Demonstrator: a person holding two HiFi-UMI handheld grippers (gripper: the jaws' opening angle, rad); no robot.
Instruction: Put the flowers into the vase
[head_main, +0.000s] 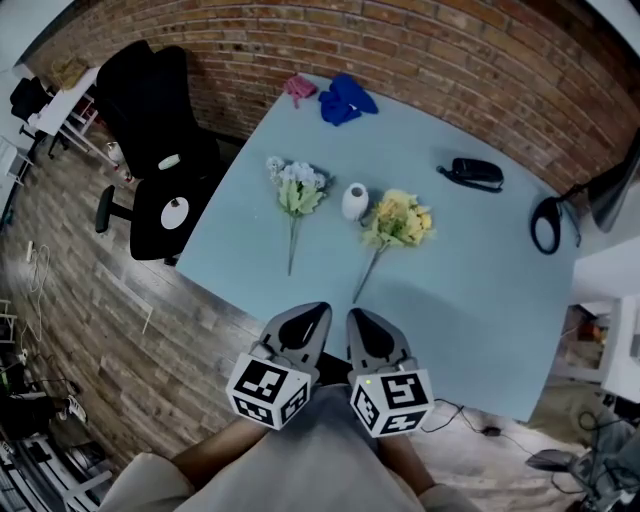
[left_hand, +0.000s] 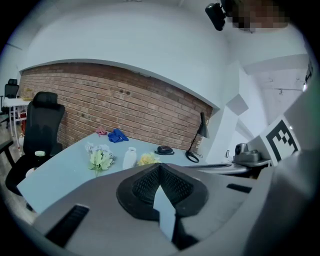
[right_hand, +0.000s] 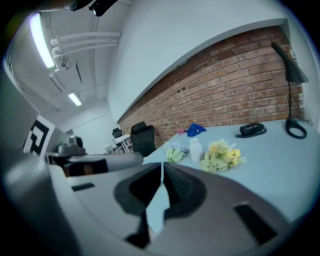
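Left gripper (head_main: 321, 309), right gripper (head_main: 352, 315) — jaws pressed together — well apart from vase (head_main: 355, 201)

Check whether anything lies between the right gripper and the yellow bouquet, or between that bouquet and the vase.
Nothing visible does. Bare table separates the right gripper from the yellow bouquet, whose stem end lies nearest it. The vase stands right beside the blooms, nothing between.

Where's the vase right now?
Head view: the white vase stands on the blue table, between the white bouquet at its left and the yellow bouquet at its right.
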